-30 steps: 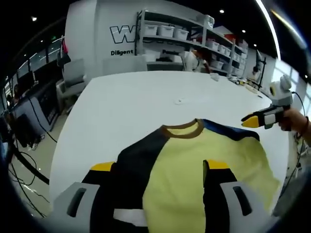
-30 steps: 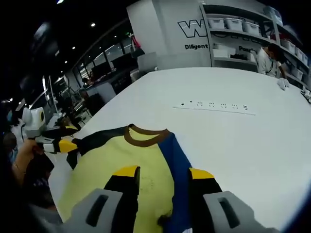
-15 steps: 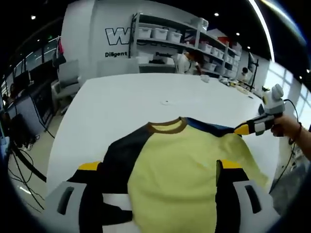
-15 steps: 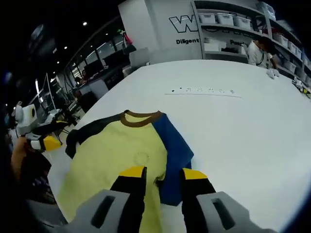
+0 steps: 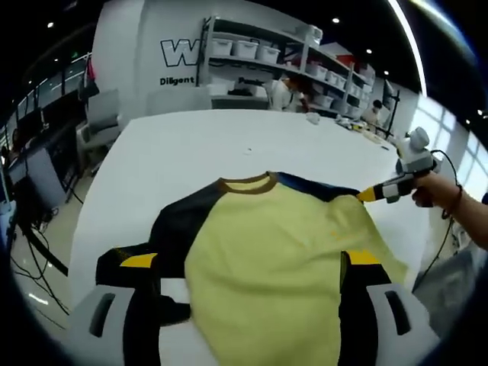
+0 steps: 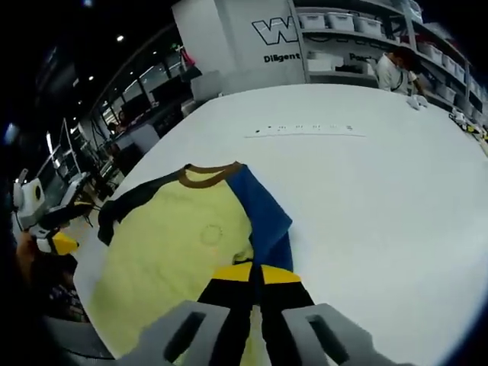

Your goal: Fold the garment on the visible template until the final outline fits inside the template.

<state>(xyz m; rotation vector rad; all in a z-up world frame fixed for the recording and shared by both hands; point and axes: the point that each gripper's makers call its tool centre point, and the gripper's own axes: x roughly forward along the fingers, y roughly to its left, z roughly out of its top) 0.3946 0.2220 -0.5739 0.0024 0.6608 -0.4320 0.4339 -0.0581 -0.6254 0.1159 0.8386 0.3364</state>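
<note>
In the left gripper view, the left gripper sits low over the yellow shirt, which lies flat on the white table; its jaws stand wide apart, cloth between them. At the right, a hand holds the right gripper level at the blue sleeve. In the right gripper view, its jaws are pressed together over the shirt's edge.

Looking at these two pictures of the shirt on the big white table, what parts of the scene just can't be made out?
- Shirt hem: left gripper view, cut off by the bottom edge.
- Template: neither view shows an outline on the table.
- Fabric inside the right gripper: right gripper view, hidden between its closed jaws.
- Wall lettering: cut off by shelves.
</note>
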